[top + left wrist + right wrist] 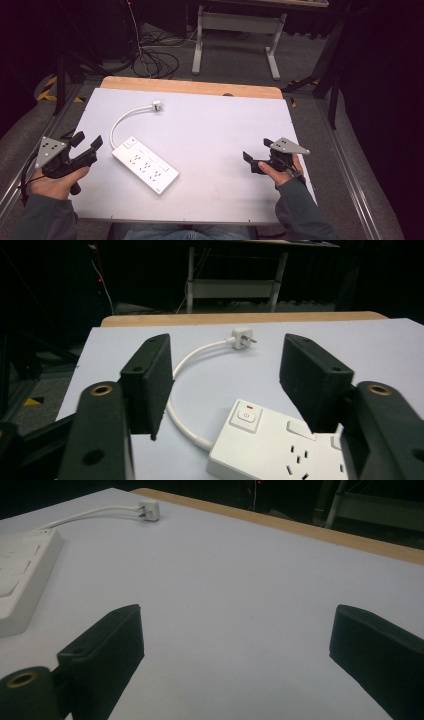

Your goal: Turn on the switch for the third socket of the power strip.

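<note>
The power strip [145, 165], white, lies flat on the pale table [215, 130] at lower left of centre in the high view, set at a slant with its switch end toward the upper left. Its white cable [120, 122] arcs up from that end and finishes in a plug [157, 105], which rests on the table toward the upper left of the surface, well apart from the strip body. The left gripper [86, 142] sits at the left edge of the frame, held in the left hand [55, 182], its jaws spread wide and gripping nothing; in the left gripper view the strip's switch end [248, 416] and cable show between and beyond the jaws, near but not touching them. The right gripper [256, 155] is held in the right hand [280, 172] at the lower right of the table, jaws likewise spread and empty, over bare tabletop. In the right gripper view the strip shows at the left edge [20, 575] and the plug at upper left [149, 510].
</note>
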Demonstrator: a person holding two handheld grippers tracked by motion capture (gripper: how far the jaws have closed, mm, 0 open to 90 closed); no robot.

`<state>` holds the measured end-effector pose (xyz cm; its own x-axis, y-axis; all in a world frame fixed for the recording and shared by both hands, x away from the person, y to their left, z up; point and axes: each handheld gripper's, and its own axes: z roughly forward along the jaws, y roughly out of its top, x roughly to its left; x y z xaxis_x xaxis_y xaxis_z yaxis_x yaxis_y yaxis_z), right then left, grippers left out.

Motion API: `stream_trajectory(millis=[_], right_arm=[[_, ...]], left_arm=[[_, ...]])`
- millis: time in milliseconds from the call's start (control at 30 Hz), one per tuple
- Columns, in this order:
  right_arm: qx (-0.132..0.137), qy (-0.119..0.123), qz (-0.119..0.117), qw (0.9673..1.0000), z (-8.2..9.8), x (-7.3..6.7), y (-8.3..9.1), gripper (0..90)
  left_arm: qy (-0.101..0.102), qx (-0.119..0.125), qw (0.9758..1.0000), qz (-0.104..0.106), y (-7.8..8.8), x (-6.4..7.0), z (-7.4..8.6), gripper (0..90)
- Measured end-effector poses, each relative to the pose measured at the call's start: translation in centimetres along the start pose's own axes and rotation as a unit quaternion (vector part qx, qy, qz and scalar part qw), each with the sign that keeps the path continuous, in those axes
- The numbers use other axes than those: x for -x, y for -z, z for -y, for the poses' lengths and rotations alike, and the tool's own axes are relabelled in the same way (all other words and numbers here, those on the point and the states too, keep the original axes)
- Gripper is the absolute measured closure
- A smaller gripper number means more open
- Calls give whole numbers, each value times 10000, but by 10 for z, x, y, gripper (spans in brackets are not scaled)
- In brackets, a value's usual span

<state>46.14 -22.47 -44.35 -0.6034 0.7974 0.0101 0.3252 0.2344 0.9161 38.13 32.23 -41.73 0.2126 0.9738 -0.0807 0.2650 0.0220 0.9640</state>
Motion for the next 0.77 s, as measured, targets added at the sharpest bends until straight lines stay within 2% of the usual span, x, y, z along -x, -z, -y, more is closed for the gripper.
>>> stream_trajectory(millis=[100, 233, 533, 767], right_arm=[[-8, 18, -2, 10000, 0, 0, 0, 78], [0, -1, 2, 10000, 0, 0, 0, 78], [-2, 3, 3, 10000, 0, 0, 0, 78], [-15, 9, 4, 10000, 0, 0, 0, 78]], left_arm=[[97, -56, 9999, -41, -1, 0, 0, 262], [164, -107, 9998, -67, -2, -1, 0, 186], [285, -106, 9995, 48, -2, -1, 0, 60], [236, -34, 9996, 172, -2, -1, 1, 20]])
